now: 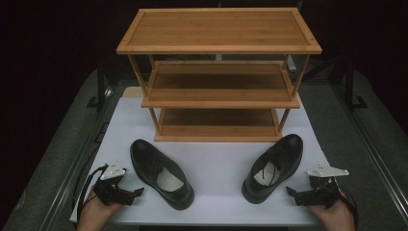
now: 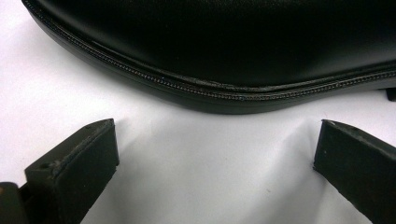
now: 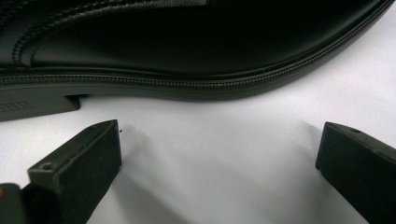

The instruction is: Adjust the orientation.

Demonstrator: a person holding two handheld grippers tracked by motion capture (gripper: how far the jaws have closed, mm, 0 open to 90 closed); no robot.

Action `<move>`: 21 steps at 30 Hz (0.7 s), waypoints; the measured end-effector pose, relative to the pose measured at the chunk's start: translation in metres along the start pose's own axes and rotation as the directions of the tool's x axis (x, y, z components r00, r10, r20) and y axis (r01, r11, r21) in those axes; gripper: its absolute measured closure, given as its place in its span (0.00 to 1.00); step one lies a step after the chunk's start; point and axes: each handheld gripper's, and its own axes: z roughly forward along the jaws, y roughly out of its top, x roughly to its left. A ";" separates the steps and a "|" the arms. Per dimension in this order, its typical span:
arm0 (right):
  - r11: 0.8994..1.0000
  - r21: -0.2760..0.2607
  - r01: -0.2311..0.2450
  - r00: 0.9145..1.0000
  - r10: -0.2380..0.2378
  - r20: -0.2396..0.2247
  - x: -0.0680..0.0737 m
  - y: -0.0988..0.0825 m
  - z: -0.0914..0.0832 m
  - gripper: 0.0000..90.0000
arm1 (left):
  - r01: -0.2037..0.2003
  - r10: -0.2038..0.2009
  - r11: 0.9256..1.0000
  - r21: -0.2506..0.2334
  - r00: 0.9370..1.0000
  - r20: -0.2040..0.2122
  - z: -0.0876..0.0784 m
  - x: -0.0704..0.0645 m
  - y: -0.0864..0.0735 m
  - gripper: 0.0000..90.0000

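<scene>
While both grippers wait spread wide, a pair of black shoes lies in front of the shelf (image 1: 219,72).

Left shoe (image 1: 161,172) and right shoe (image 1: 274,166) rest apart on the white board (image 1: 216,159) before the shelf's lowest tier, toes angled inward. Left gripper (image 1: 137,192) and right gripper (image 1: 290,191) each face a shoe's outer side, jaws empty, probably lined up for a sideways grasp.
</scene>
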 end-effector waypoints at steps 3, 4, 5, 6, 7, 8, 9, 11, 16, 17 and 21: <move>1.000 -0.002 0.000 1.000 0.000 0.000 0.000 0.000 0.000 0.00 | 0.001 -0.001 1.000 0.000 1.000 -0.001 0.000 0.000 0.000 0.00; 1.000 -0.002 0.000 1.000 0.000 0.000 0.000 0.000 0.000 0.00 | 0.001 -0.001 1.000 0.000 1.000 -0.001 0.000 0.000 0.000 0.00; 1.000 -0.002 0.001 1.000 -0.001 0.001 0.000 0.000 0.000 0.00 | 0.000 0.000 1.000 -0.001 1.000 -0.002 0.000 0.000 0.000 0.00; 1.000 -0.002 0.000 1.000 0.000 0.001 0.000 0.000 0.000 0.00 | 0.000 0.000 1.000 -0.001 1.000 -0.002 0.000 0.000 0.000 0.00; 1.000 -0.002 0.000 1.000 0.000 0.001 0.000 0.000 0.000 0.00 | -0.001 0.001 1.000 -0.001 1.000 -0.002 0.000 0.000 0.000 0.00; 1.000 -0.002 0.000 1.000 0.000 0.000 0.000 0.000 0.000 0.00 | -0.001 0.001 1.000 -0.002 1.000 -0.003 0.000 0.000 0.000 0.00; 1.000 -0.002 0.000 1.000 0.000 0.000 0.000 0.000 0.000 0.00 | 0.000 0.000 1.000 -0.002 1.000 -0.004 -0.001 0.000 0.000 0.00; 1.000 -0.002 -0.001 1.000 0.001 -0.001 0.000 0.000 0.000 0.00 | 0.008 -0.008 1.000 -0.013 1.000 -0.014 -0.001 0.000 0.000 0.03; 1.000 -0.002 -0.001 1.000 0.001 -0.001 0.000 0.000 0.000 0.00 | 0.030 -0.031 0.999 -0.027 0.999 -0.025 -0.006 0.002 -0.001 0.10; 1.000 -0.002 -0.002 1.000 0.002 -0.002 0.000 0.000 0.000 0.00 | 0.027 -0.028 0.999 -0.029 0.999 -0.029 -0.007 0.002 -0.002 0.15; 1.000 -0.002 -0.002 1.000 0.002 -0.002 0.000 0.000 0.000 0.00 | 0.086 -0.089 0.993 -0.075 0.996 -0.024 -0.019 0.006 -0.004 0.31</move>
